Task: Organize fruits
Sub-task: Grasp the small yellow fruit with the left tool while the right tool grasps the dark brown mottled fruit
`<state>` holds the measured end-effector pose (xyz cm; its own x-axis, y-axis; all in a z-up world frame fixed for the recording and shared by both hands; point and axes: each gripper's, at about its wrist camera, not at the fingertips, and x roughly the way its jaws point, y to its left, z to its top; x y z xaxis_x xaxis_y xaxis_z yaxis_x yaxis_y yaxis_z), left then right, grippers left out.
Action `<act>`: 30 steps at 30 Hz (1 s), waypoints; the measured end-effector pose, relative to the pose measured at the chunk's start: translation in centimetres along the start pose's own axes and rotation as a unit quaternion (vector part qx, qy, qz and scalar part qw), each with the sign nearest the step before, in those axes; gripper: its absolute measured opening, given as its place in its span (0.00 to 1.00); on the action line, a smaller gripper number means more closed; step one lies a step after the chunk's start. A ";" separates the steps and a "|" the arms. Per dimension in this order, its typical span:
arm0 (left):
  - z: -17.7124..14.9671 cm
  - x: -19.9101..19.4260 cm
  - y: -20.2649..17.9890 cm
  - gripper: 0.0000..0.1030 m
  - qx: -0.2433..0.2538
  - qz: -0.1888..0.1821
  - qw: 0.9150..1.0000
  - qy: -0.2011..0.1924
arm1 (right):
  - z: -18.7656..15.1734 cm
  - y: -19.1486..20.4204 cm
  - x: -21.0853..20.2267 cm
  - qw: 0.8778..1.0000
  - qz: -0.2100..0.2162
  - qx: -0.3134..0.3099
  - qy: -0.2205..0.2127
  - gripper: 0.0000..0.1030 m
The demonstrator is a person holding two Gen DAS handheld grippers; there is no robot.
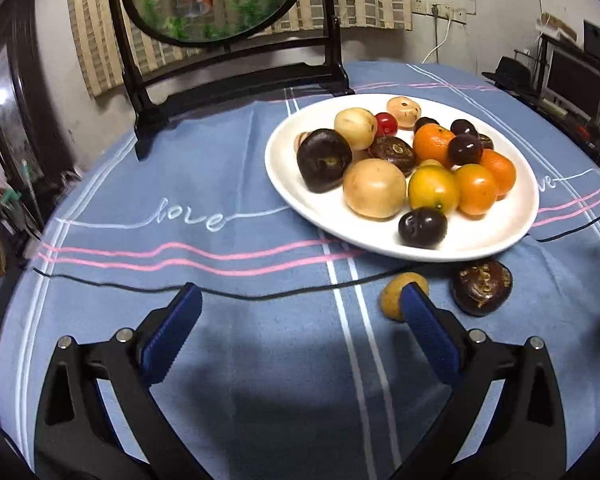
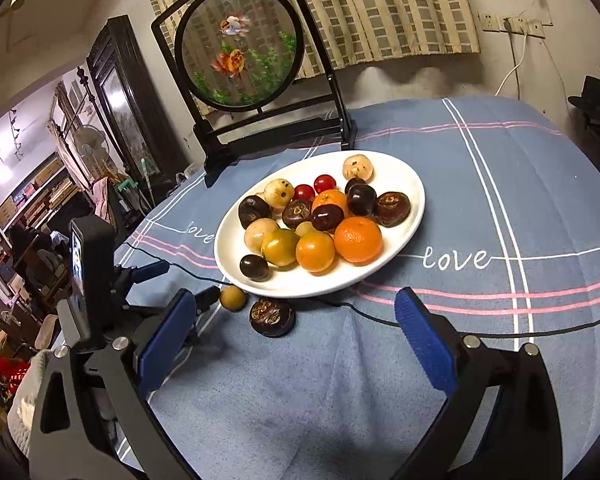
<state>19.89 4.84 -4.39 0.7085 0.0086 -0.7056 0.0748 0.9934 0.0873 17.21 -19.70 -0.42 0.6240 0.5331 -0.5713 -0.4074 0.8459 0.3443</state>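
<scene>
A white oval plate (image 1: 480, 236) (image 2: 300, 283) on the blue cloth holds several fruits: oranges, pale yellow ones, dark purple ones and red cherry tomatoes. In front of the plate, two fruits lie loose on the cloth. One is a small yellow fruit (image 1: 392, 294) (image 2: 233, 298), the other a dark brown fruit (image 1: 482, 286) (image 2: 272, 316). My left gripper (image 1: 302, 296) (image 2: 180, 282) is open and low over the cloth, its right finger just in front of the yellow fruit. My right gripper (image 2: 296, 304) is wide open and empty, with the dark brown fruit just ahead between its fingers.
A round fish-painted screen on a black stand (image 1: 236, 76) (image 2: 276, 132) stands behind the plate. A thin black cable (image 1: 260, 294) (image 2: 460, 330) crosses the cloth and passes under the plate's near edge. The table's edge drops off to the left, with furniture beyond.
</scene>
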 end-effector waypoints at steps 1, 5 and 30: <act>-0.1 0.1 -0.2 0.97 0.000 -0.030 1.000 0.005 | -0.1 0.1 0.1 1.000 0.003 -0.002 0.003 0.97; 0.1 -0.1 -3.0 0.89 0.054 -0.058 0.997 -0.001 | -0.5 0.7 0.8 1.000 0.004 -0.018 0.016 0.97; -0.9 0.2 -2.3 0.25 0.048 -0.094 0.994 0.022 | -1.8 1.4 3.7 0.997 -0.013 -0.039 0.072 0.97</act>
<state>19.23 2.62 -5.38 0.6438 -0.1694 -0.7462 0.2719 0.9622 0.0161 17.70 -16.58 -3.41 0.5347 0.4984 -0.6824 -0.4470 0.8522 0.2721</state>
